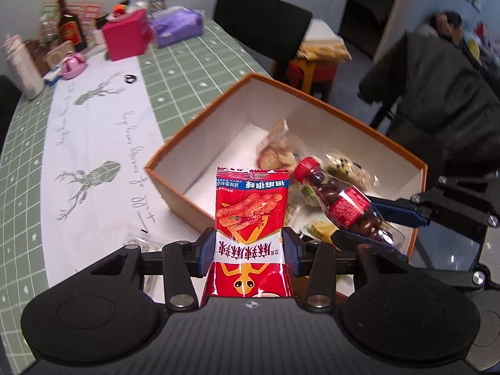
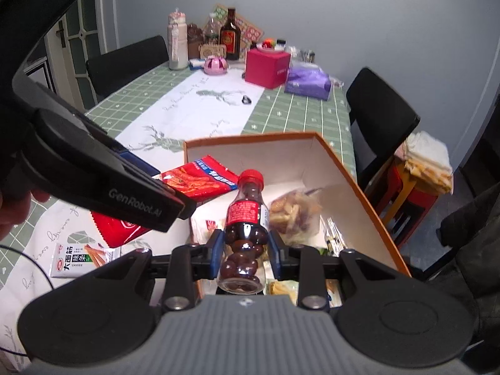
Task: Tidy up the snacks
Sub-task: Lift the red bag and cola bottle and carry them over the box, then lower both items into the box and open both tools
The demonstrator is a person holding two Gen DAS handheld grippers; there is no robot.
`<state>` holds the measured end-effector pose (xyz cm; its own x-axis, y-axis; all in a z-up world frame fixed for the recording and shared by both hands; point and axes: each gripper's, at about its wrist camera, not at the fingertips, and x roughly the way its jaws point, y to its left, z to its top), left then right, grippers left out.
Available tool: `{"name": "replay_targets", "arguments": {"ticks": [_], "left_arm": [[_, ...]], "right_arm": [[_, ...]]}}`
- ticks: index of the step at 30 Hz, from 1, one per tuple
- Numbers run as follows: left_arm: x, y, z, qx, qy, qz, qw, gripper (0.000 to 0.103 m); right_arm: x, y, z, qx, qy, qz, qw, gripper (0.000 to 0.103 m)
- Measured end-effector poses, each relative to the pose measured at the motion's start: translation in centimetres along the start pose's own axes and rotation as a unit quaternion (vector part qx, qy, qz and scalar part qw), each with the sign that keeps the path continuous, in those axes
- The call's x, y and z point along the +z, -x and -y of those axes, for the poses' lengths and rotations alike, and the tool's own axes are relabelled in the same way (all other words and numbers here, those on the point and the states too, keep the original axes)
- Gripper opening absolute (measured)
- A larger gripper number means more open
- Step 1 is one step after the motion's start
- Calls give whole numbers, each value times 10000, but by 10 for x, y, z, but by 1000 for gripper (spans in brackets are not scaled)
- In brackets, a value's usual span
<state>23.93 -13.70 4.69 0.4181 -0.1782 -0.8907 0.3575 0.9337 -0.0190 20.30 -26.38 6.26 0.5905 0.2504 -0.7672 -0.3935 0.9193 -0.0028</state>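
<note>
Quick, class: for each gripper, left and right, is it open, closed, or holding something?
Left gripper: closed on the red snack packet.
Right gripper: closed on the small bottle of brown candies, over the orange box.

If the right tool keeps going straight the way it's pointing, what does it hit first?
Probably the clear bag of fried snacks lying in the orange box, just beyond the bottle it grips; depth is unclear.

Red snack packet [image 1: 252,218] — upright, beside the orange box's [image 1: 200,125] near wall. Small red-capped bottle [image 2: 247,228] of brown candies — tilted above wrapped snacks [image 2: 293,215] inside.
</note>
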Motion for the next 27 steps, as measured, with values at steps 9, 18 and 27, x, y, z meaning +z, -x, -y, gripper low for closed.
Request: {"name": "replay_targets", "arguments": {"ticks": [9, 18, 27], "left_arm": [[18, -39, 31, -63, -897, -895, 9919, 51], [30, -77, 46, -313, -1208, -1311, 9835, 51], [33, -101, 46, -375, -1249, -1501, 9800, 51]], "right_arm": [[-5, -28, 21, 9, 99, -723, 9973, 28], [-14, -51, 29, -22, 295, -1230, 9920, 28], [-19, -71, 31, -13, 371, -1552, 9872, 28]]}}
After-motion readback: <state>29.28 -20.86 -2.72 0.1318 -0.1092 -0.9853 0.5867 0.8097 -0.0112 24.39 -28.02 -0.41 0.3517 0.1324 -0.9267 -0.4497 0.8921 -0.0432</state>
